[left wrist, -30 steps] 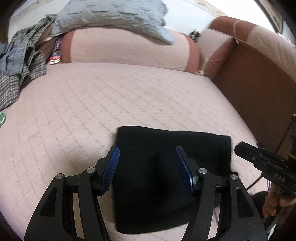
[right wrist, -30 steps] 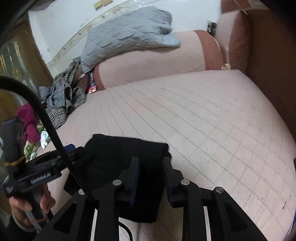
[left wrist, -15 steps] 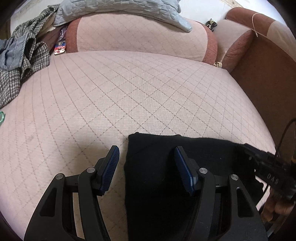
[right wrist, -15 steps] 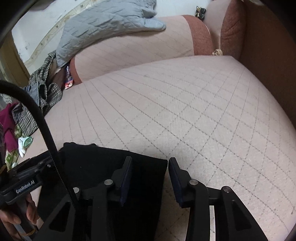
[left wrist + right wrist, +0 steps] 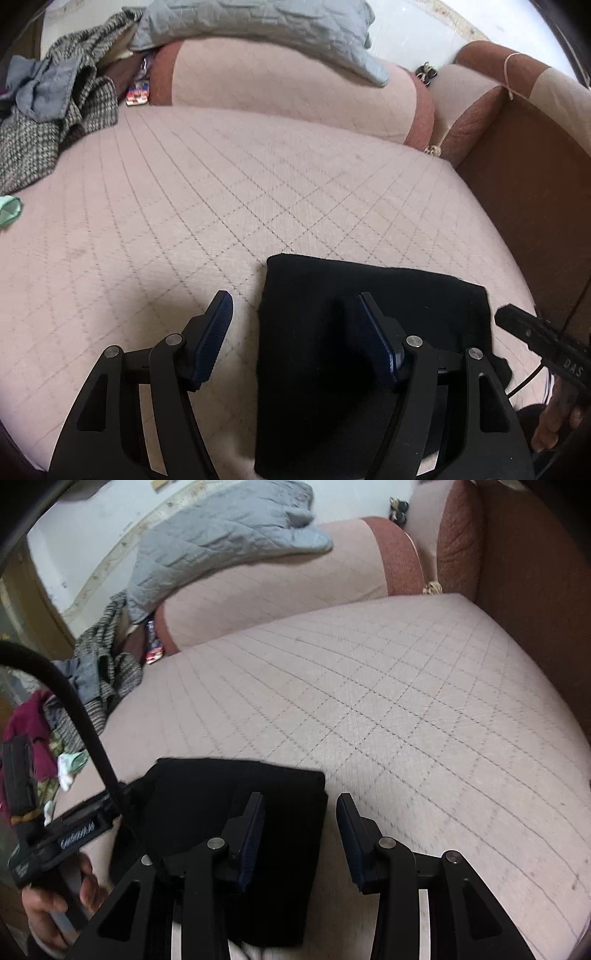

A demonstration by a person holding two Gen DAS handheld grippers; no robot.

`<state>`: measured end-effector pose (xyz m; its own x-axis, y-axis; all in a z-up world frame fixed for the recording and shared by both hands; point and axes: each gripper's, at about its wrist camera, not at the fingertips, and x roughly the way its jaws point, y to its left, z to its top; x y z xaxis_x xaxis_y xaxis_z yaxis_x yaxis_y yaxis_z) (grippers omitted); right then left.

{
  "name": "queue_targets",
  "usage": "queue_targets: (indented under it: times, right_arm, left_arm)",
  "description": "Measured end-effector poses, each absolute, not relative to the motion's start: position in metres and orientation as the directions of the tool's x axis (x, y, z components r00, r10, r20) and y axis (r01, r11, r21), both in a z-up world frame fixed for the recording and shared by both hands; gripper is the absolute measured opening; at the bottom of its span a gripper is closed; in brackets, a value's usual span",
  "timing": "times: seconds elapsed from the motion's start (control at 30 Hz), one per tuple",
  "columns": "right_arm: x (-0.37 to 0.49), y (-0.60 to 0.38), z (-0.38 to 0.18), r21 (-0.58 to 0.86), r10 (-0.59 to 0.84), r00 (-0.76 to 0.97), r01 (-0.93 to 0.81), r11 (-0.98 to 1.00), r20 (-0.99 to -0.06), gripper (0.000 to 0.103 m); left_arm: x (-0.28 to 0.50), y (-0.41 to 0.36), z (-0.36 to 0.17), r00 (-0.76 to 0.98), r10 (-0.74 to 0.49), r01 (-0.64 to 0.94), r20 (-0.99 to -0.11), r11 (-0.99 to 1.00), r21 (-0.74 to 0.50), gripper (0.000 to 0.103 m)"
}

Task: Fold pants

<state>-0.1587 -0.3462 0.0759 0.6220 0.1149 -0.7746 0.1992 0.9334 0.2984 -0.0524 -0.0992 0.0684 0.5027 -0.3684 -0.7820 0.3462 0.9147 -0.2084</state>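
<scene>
Now the black folded pants (image 5: 325, 332) are lying flat near the front edge of the pink quilted sofa seat (image 5: 221, 192). Over their left edge the left tool (image 5: 293, 325) has just been opening and is gripping nothing; the right tool (image 5: 300, 821) is hovering part-open astride their right edge, pads not pressing.

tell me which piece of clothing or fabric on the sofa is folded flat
The black folded pants on the pink quilted seat cushion. The checked grey garment lies crumpled at the far side, and the grey quilted blanket drapes loosely over the backrest.
</scene>
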Motion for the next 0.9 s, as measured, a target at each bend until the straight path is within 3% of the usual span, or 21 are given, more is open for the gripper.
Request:
queue_targets:
  times: [0.27, 0.33, 0.47, 0.7, 0.77, 0.87, 0.9]
  right_arm:
    - [-0.187, -0.332, 0.071, 0.372, 0.246, 0.572, 0.113, 0.921, -0.782, 0.038]
    - [-0.188, -0.324, 0.065, 0.321, 0.215, 0.554, 0.101, 0.942, -0.805, 0.038]
    - [-0.192, -0.313, 0.067, 0.237, 0.176, 0.556, 0.039, 0.971, -0.812, 0.019]
    - [-0.189, -0.313, 0.057, 0.183, 0.129, 0.519, 0.054, 0.982, -0.845, 0.018]
    - [-0.187, -0.314, 0.053, 0.196, 0.129, 0.519, 0.076, 0.978, -0.845, 0.021]
    - [-0.187, -0.322, 0.051, 0.197, 0.109, 0.519, 0.117, 0.973, -0.848, 0.046]
    - [-0.188, -0.328, 0.049, 0.207, 0.105, 0.519, 0.142, 0.968, -0.849, 0.049]
  left_arm:
    - [-0.083, -0.097, 0.077, 0.494, -0.387, 0.387, -0.779, 0.9, -0.201, 0.069]
    - [-0.09, -0.1, 0.072, 0.484, -0.376, 0.394, -0.79, 0.9, -0.187, 0.069]
    - [-0.101, -0.108, 0.06, 0.463, -0.357, 0.407, -0.811, 0.899, -0.163, 0.069]
    - [-0.105, -0.115, 0.048, 0.489, -0.31, 0.389, -0.815, 0.914, -0.114, 0.069]
    - [-0.104, -0.116, 0.044, 0.493, -0.302, 0.386, -0.816, 0.916, -0.107, 0.069]
    - [-0.103, -0.118, 0.043, 0.496, -0.296, 0.383, -0.816, 0.918, -0.101, 0.071]
    - [-0.103, -0.119, 0.042, 0.494, -0.293, 0.379, -0.819, 0.92, -0.101, 0.071]
